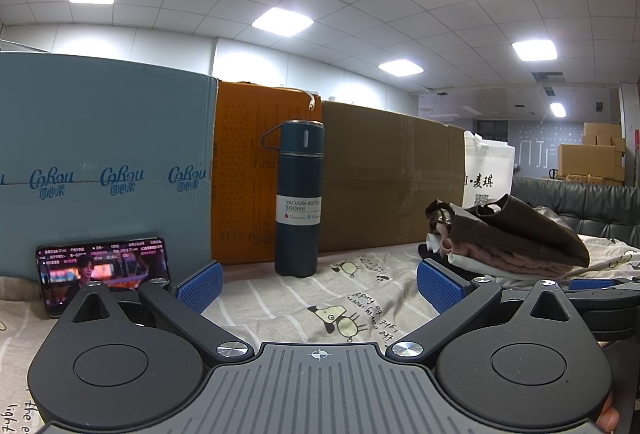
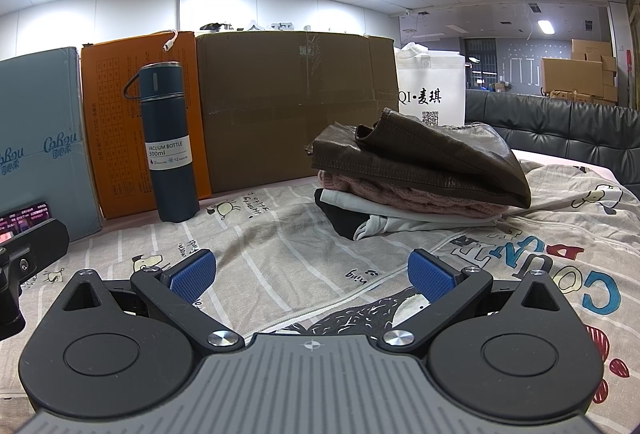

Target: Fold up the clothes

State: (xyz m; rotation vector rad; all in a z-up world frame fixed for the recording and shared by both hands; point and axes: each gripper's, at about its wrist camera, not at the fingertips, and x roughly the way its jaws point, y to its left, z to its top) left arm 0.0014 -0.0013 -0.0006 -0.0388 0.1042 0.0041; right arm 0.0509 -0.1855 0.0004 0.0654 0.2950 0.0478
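A stack of folded clothes [image 2: 420, 174] lies on the bed: a brown leather piece on top, a pink knit, white and black pieces under it. It also shows at the right of the left wrist view [image 1: 508, 238]. A light printed garment [image 2: 520, 262] with large letters lies spread in front of the stack. My right gripper [image 2: 312, 276] is open and empty, low over this garment. My left gripper [image 1: 318, 286] is open and empty over the cartoon-print sheet [image 1: 320, 298], left of the stack.
A dark blue vacuum bottle [image 1: 298, 198] stands upright on the bed before an orange box [image 1: 248, 170], a brown carton [image 1: 392, 174] and a blue carton [image 1: 104, 162]. A phone [image 1: 102, 270] leans on the blue carton. A white bag [image 2: 432, 90] and grey sofa [image 2: 560, 126] stand behind.
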